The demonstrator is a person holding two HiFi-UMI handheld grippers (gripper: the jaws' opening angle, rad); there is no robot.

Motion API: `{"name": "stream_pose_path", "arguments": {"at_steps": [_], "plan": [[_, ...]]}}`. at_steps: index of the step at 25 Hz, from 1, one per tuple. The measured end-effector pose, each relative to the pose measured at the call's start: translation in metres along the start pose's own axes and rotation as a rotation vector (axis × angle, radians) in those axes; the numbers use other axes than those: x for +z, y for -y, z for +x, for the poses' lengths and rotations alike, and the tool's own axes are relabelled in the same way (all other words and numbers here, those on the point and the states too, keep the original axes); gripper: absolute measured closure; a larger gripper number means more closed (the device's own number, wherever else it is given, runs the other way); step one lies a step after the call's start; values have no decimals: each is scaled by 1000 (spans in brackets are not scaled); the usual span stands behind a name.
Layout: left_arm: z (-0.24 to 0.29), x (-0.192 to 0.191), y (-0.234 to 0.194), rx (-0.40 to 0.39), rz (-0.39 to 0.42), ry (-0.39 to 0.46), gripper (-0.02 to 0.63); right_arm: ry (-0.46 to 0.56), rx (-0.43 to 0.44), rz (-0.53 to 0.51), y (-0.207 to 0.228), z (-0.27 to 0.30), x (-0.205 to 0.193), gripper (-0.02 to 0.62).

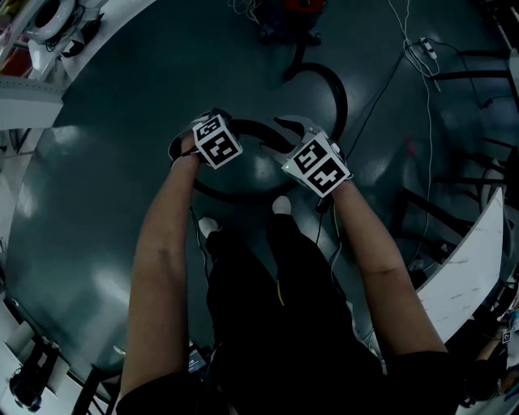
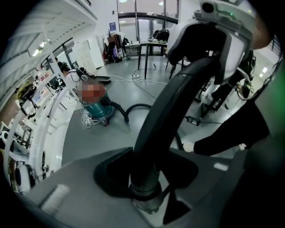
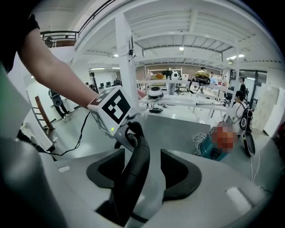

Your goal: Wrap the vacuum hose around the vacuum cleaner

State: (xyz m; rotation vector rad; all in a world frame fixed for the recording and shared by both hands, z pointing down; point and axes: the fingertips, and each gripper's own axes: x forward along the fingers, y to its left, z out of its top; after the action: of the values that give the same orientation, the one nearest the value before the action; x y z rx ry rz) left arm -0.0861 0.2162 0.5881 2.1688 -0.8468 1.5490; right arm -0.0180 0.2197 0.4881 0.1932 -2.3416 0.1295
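Observation:
A black vacuum hose (image 1: 339, 91) runs from the teal vacuum cleaner (image 1: 293, 11) at the far end of the floor and loops back to my hands. My left gripper (image 1: 211, 121) is shut on the hose's stiff end piece (image 2: 151, 133), whose cuff sits between the pads. That piece rises toward my right gripper (image 2: 209, 40). My right gripper (image 1: 293, 134) stands open around the hose (image 3: 133, 169), which leans on its left pad with a gap to the right one. The vacuum cleaner (image 2: 99, 110) (image 3: 209, 149) stands a few steps away, apart from both grippers.
The floor is dark grey and glossy. The person's shoes (image 1: 281, 205) stand just below the hose loop. Loose white cables (image 1: 423, 50) trail at the far right. A white table (image 1: 478, 251) edges the right side and white benches (image 1: 32, 89) the left.

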Motion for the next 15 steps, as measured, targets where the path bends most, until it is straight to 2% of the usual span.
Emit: {"name": "stream_pose_path", "arguments": {"at_steps": [5, 10, 15], "plan": [[-9, 2, 5, 14, -41, 7, 425, -34, 41, -67, -6, -8, 6, 342], [-18, -2, 13, 22, -34, -4, 423, -40, 84, -94, -12, -14, 19, 346], [-29, 11, 28, 18, 5, 22, 420, -137, 141, -205, -29, -4, 18, 346]]}}
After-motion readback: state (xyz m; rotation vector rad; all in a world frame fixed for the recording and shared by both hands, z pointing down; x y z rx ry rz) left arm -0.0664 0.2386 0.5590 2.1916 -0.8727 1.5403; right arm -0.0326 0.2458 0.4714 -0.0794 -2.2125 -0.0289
